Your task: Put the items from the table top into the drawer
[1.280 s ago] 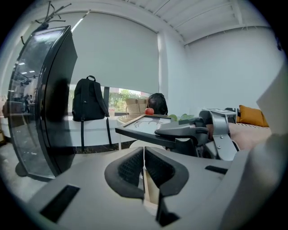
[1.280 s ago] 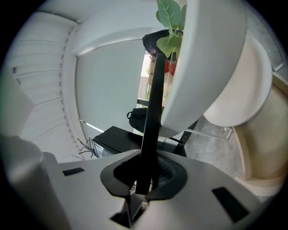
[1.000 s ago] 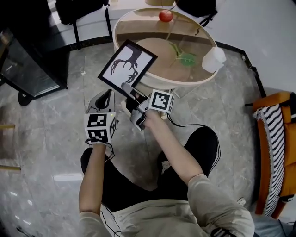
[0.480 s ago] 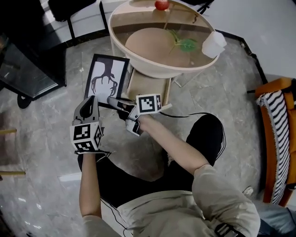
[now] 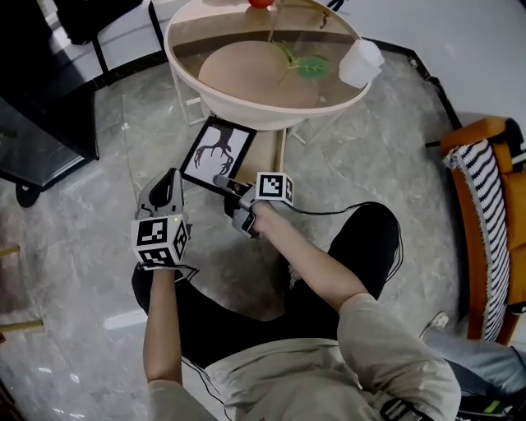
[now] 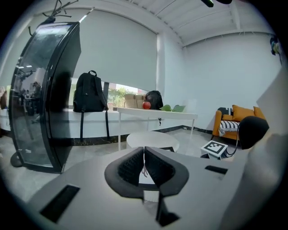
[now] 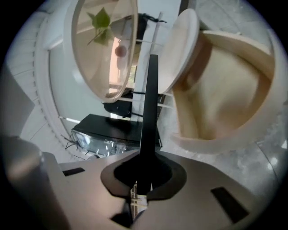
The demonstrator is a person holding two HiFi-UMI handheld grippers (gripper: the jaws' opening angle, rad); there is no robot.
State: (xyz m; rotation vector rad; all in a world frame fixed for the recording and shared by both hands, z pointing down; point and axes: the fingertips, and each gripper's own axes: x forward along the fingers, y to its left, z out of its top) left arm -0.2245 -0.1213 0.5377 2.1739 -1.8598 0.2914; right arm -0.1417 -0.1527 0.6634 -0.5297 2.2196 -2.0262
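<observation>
Marble floor under round table; R gripper clamped on picture frame beside drawer; L gripper closed, empty.

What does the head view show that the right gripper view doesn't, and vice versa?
Only the head view: the printed face of the picture frame, the left gripper, the person's legs and the orange chair. Only the right gripper view: the frame's thin edge clamped between the jaws of the right gripper, and the drawer's pale inside. Both: the frame, the open drawer, the green leaf and the red apple on the round table.
</observation>
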